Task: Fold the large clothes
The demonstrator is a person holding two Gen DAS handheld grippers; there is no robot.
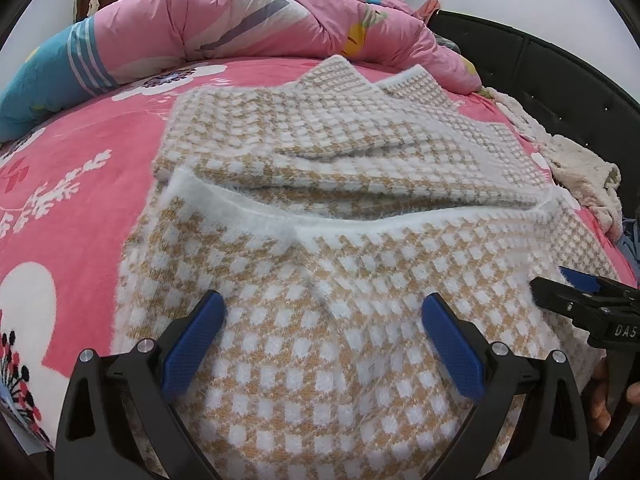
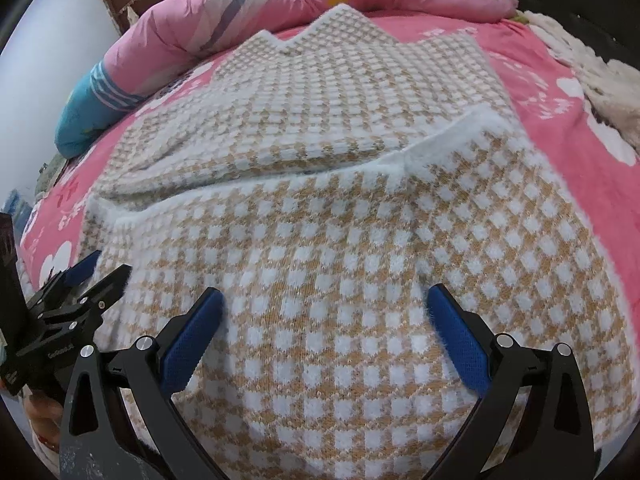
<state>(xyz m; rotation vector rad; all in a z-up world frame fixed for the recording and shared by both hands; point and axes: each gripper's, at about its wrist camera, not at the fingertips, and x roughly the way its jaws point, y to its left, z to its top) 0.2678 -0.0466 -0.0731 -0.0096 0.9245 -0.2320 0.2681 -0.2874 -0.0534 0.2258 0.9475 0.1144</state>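
A: Nearest first. Left gripper [image 1: 322,334], black frame with blue textured pads: jaws spread wide over the near part of the fuzzy tan-and-white checked knit sweater [image 1: 320,360], gripping nothing. Right gripper [image 2: 324,336]: same, spread apart, empty, above the same near panel.

B: Where does the garment lie?

A: Flat on the pink floral bedsheet [image 1: 80,208]. The near portion appears already doubled over, its white ribbed edge [image 1: 248,208] crossing the middle; the sleeves look folded inward farther up.

B: Next step, done well?

A: My judgement: each gripper pinches a near corner through all the layers, both lift evenly, then carry the fold toward the far edge so the sides stay square. The knit is soft and thick; a shallow pinch may slip.

B: Beyond that?

A: Bunched pink quilt [image 1: 260,12] and a blue striped pillow [image 1: 52,80]; cream fleece fabric [image 1: 576,168] beside the black headboard [image 1: 520,60].

B: Any writing?

A: "DAS" on the right gripper's body in the left view; lettering on the left gripper's body in the right view, too small to read.
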